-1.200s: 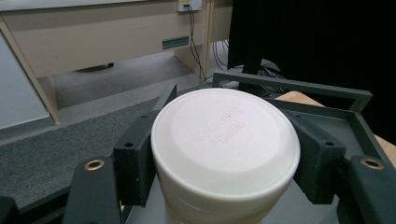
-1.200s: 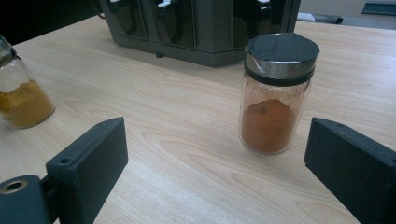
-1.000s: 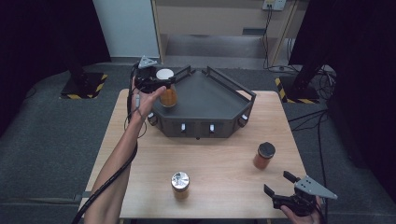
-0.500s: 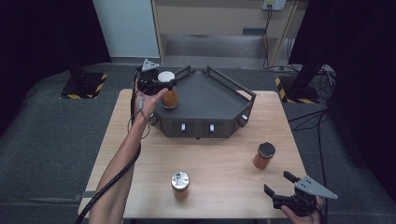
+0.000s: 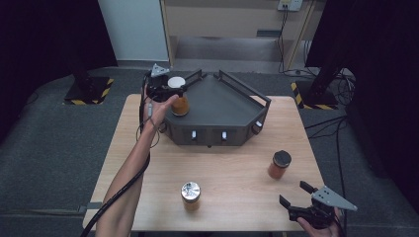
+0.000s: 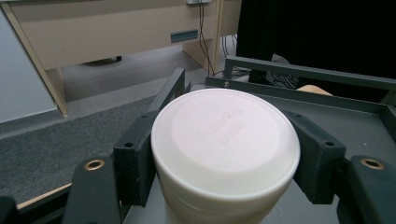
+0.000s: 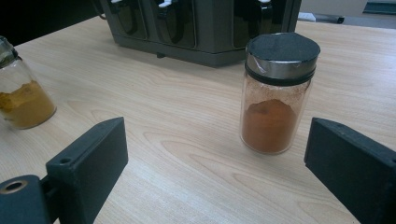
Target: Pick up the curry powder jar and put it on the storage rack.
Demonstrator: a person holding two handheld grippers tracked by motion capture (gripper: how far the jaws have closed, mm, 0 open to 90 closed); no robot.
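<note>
My left tool [image 5: 168,90] grips the white-lidded jar [image 5: 179,98] at the upper left of the high view, over the near-left corner of the grey rack [image 5: 222,101]. Its jaws pinch the lid's rim on both sides. I judge the jar rigid glass, light, the lid smooth, so slip is the risk; the lid's sides give the surest hold. My right tool [image 5: 295,195] rests open at lower right, short of the black-lidded jar [image 7: 276,93] on the desk [image 5: 237,168].

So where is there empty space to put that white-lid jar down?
Most of the grey rack's deck, right of the white-lid jar, is bare. So is the table between rack and silver-lid jar. It is tighter near the black-lid jar and right gripper.
</note>
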